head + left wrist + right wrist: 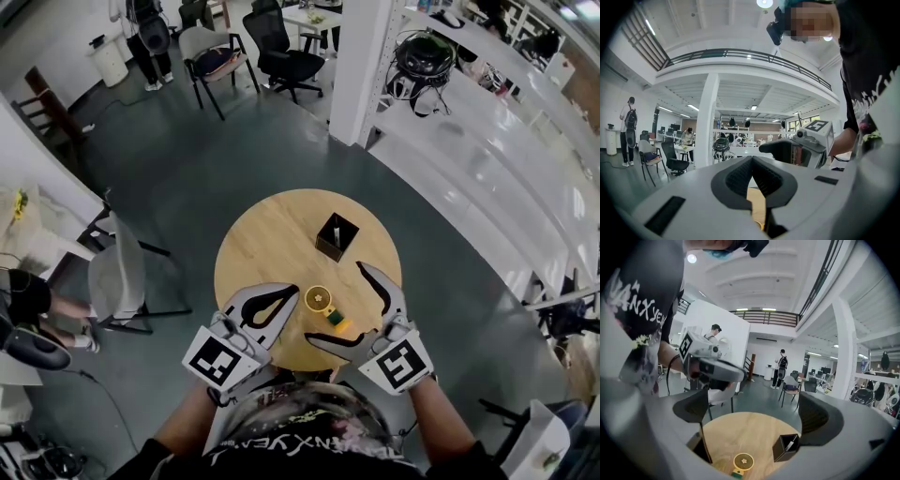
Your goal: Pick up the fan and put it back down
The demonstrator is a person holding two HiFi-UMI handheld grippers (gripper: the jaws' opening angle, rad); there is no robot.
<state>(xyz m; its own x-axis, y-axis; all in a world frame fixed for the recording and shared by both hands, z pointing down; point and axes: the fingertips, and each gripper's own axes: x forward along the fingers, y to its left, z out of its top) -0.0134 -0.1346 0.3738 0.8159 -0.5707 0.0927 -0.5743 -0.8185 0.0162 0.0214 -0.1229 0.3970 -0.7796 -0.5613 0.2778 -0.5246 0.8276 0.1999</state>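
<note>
A small fan (320, 301) with a round yellow head and a green base lies on the round wooden table (267, 239), near its front edge. My right gripper (335, 304) is open wide, one finger on each side of the fan in the head view. The right gripper view puts the fan (742, 462) low between the spread jaws of the right gripper (759, 414), with no contact visible. My left gripper (292, 290) hovers just left of the fan, shut and empty. In its own view the left gripper (752, 164) points up and away, over my right gripper.
A black open box (337, 235) with a white item inside stands at the table's middle right, also seen as the black box (786, 447) by the right jaw. A grey chair (117, 277) is left of the table. A white pillar (361, 66) and office chairs stand further back.
</note>
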